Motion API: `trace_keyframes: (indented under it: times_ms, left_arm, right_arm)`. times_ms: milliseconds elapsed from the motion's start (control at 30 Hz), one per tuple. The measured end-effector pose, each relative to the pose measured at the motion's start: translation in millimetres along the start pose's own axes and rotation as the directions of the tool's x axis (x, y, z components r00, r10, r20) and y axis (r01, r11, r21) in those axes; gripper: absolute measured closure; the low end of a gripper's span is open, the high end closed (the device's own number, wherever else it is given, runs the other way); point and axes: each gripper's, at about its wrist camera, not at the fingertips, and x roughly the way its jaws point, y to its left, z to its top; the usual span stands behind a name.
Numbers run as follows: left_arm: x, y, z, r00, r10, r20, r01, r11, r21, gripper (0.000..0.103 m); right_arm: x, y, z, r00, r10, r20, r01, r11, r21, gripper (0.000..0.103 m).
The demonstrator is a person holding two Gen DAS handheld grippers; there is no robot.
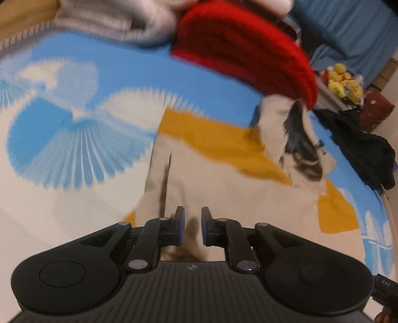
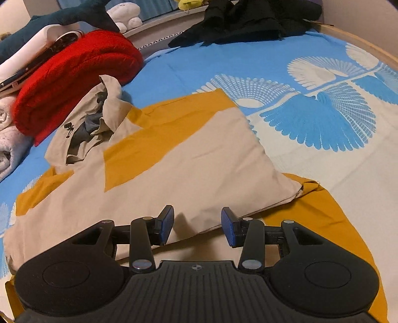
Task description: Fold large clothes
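my left gripper (image 1: 193, 224) stands a narrow gap apart low in its frame, nothing pinched that i can see, above the beige and mustard shirt (image 1: 223, 179). my right gripper (image 2: 197, 224) gapes about halfway, empty, over the shirt's folded edge at lower centre. the shirt lies spread mid-frame on the blue patterned bedspread (image 2: 311, 116), collar toward the red blanket (image 2: 74, 74) at upper left.

1 beige-and-mustard garment (image 2: 199, 159), 1 red blanket (image 2: 74, 74), 1 black garment (image 2: 248, 22).
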Motion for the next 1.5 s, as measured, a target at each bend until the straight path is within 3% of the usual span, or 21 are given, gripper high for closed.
trace_keyframes:
  times_ms: [100, 200, 333, 433, 533, 600, 700, 867, 967, 1100, 1200, 1433, 1500]
  left_arm:
    - [27.5, 16.3, -7.4, 0.990, 0.076, -0.115, -0.082, 0.995, -0.050, 0.088]
    - [21.6, 11.0, -4.5, 0.989, 0.104, -0.102, -0.107, 0.994, -0.025, 0.083]
    - [6.5, -12.6, -1.3, 0.997, 0.070, -0.022, -0.069, 0.995, 0.078, 0.075]
    - [20.4, -10.6, -6.3, 0.995, 0.073, -0.066, -0.068, 0.995, 0.071, 0.073]
    - [29.5, -3.0, -9.7, 0.988, 0.098, -0.122, -0.094, 0.995, 0.040, 0.073]
    - [19.9, -7.9, -4.9, 0.991, 0.087, -0.100, -0.083, 0.996, 0.042, 0.069]
    - [1.1, -20.9, 1.7, 0.998, 0.041, -0.042, -0.038, 0.997, 0.061, 0.056]
    - [-23.8, -45.1, -0.1, 0.997, 0.028, 0.073, -0.038, 0.989, 0.144, 0.045]
    - [-36.4, -55.0, -2.4, 0.991, 0.013, 0.130, -0.036, 0.984, 0.174, 0.039]
    - [-52.6, -64.9, -5.6, 0.979, -0.005, 0.206, -0.038, 0.979, 0.202, 0.030]
    - [-61.4, -72.2, -9.7, 0.967, -0.009, 0.255, -0.049, 0.975, 0.218, 0.030]
    - [-77.3, -86.5, -19.2, 0.928, 0.003, 0.373, -0.116, 0.953, 0.280, 0.023]
    - [-83.2, -90.3, -19.7, 0.921, -0.002, 0.389, -0.137, 0.934, 0.331, 0.023]
  right_arm:
    - [3.9, -0.7, 0.5, 1.000, 0.000, -0.008, 0.000, 1.000, 0.004, 0.058]
    - [12.9, -9.9, 0.7, 0.999, -0.005, -0.036, 0.007, 0.998, 0.065, 0.058]
    - [7.3, -10.1, 4.2, 1.000, -0.014, -0.014, 0.015, 0.997, 0.082, 0.058]
    - [1.6, -8.9, 7.8, 0.999, 0.045, 0.022, -0.047, 0.994, 0.097, 0.058]
    - [16.8, -25.5, 2.5, 0.997, 0.049, -0.062, -0.035, 0.976, 0.213, 0.059]
    - [22.7, -32.7, -0.7, 0.995, -0.005, -0.095, 0.026, 0.974, 0.226, 0.059]
    - [14.0, -29.7, 3.9, 0.998, -0.007, -0.068, 0.022, 0.975, 0.222, 0.059]
    - [-23.5, -3.3, 16.2, 0.997, 0.002, 0.080, -0.009, 0.996, 0.091, 0.059]
    - [-49.7, 11.0, 21.0, 0.983, 0.033, 0.181, -0.031, 0.999, -0.014, 0.059]
    - [-75.8, 18.4, 25.2, 0.958, 0.071, 0.277, -0.034, 0.990, -0.137, 0.059]
    - [-90.0, 14.9, 24.1, 0.945, 0.083, 0.315, -0.023, 0.982, -0.190, 0.059]
    - [-106.5, 4.3, 24.2, 0.941, 0.087, 0.326, -0.013, 0.975, -0.223, 0.059]
    - [-108.5, 2.7, 26.1, 0.945, 0.091, 0.314, -0.016, 0.972, -0.234, 0.059]
